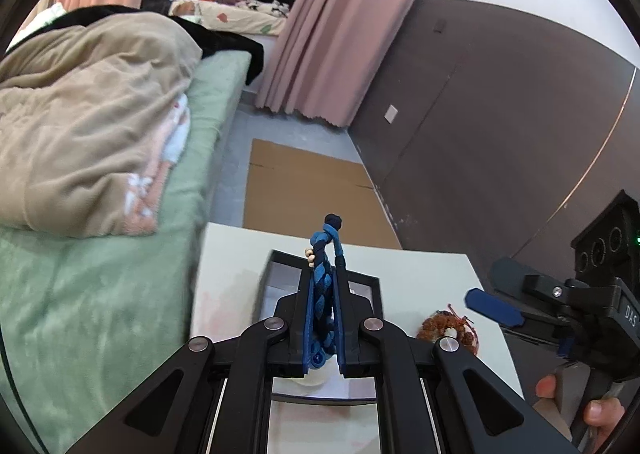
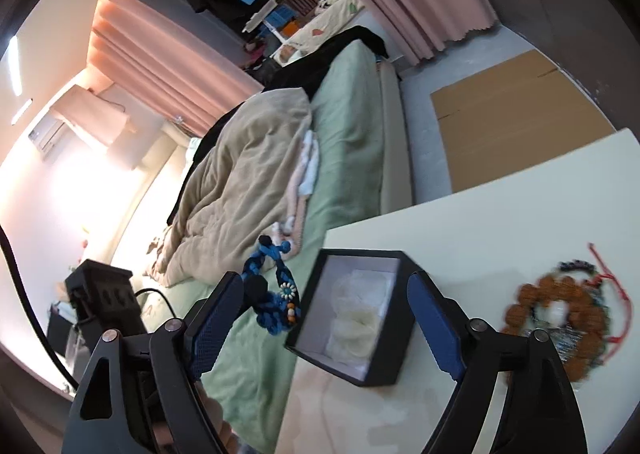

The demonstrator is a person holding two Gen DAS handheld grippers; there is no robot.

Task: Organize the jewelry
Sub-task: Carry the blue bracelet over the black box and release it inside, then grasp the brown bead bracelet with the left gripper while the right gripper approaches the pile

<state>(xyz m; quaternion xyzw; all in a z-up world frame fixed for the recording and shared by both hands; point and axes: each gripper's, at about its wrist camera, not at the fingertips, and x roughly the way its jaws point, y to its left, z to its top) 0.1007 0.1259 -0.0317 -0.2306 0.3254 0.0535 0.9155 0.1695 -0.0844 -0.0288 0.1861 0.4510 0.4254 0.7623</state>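
2 grippers share the work: the left gripper [image 1: 324, 274] is clenched on a blue braided bracelet [image 1: 325, 254], its fingers pressed flat against the braid, while the right gripper [image 2: 328, 314] stands released, fingers wide apart and holding nothing. From the left wrist view the bracelet rises at 12 o'clock out of the closed fingers, a dark knot at its top and pale beads on its side, held above the open black box [image 1: 280, 266] on the white desk [image 1: 228, 254]. From the right wrist view the same bracelet hangs at 10 o'clock of the box, which shows a pale lining and something whitish inside. A heap of brown beaded jewelry [image 2: 560, 318] lies on the desk at 3 o'clock of the box, well apart. The bracelet looks light, soft and floppy, so it will likely sag and swing; gripping mid-braid, away from the beads, seems safest. The beaded heap looks tangled and may drag neighbours when lifted.
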